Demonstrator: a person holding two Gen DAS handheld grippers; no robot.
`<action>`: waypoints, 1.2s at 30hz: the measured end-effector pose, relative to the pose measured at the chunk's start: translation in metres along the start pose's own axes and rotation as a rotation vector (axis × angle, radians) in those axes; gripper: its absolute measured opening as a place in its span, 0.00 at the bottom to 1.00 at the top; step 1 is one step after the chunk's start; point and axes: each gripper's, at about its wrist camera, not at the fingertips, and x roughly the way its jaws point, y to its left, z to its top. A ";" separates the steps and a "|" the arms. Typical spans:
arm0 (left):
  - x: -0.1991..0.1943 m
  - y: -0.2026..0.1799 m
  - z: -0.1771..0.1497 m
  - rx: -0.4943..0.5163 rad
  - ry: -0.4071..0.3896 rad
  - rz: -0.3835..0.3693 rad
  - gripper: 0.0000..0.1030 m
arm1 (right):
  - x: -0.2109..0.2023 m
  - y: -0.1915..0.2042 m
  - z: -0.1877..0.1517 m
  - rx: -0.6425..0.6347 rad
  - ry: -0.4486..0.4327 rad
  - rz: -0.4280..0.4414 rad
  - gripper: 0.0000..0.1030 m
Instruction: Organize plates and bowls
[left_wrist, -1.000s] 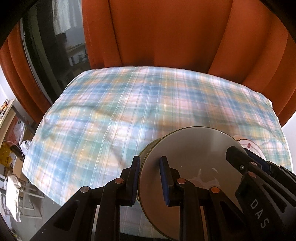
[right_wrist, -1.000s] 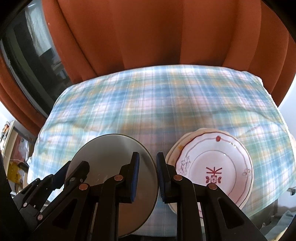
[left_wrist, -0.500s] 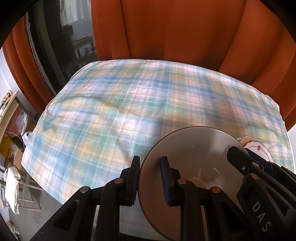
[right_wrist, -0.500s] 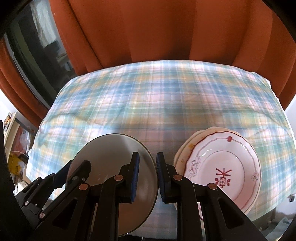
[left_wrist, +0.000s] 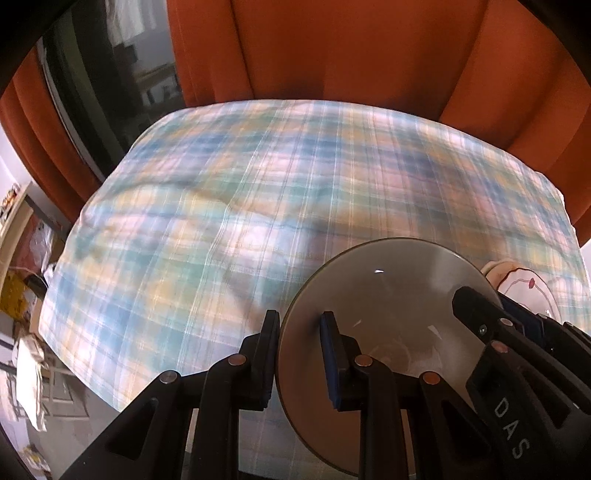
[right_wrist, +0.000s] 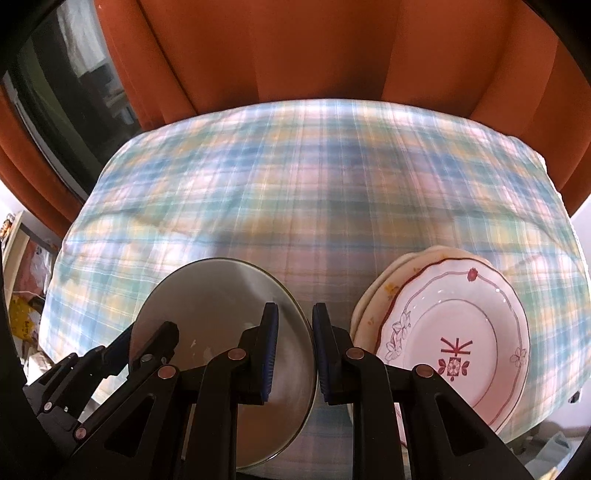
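Pinching opposite rims of the grey plate (left_wrist: 388, 295): jaws of left gripper (left_wrist: 300, 354) and right gripper (right_wrist: 293, 350).

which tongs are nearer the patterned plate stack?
Right. The right tongs grip the grey plate's rim on the side beside the patterned plate stack; the left tongs grip its far rim.

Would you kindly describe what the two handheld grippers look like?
Both grippers, left and right, are matte black plastic, with angular cut-out linkage arms, copper-coloured round pivot pins and blue pads lining the fingers. White "DAS" lettering marks the right gripper's body in the left view. No cables, hands or sleeves show.
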 end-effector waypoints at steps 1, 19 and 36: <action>0.000 -0.001 0.000 0.007 -0.005 0.003 0.20 | 0.001 0.000 0.000 0.000 0.000 -0.003 0.22; 0.007 0.015 -0.001 0.061 0.029 -0.120 0.48 | 0.004 0.008 -0.006 0.037 0.016 -0.067 0.35; 0.042 0.031 0.010 0.140 0.194 -0.391 0.68 | 0.003 0.024 -0.010 0.191 0.051 -0.201 0.75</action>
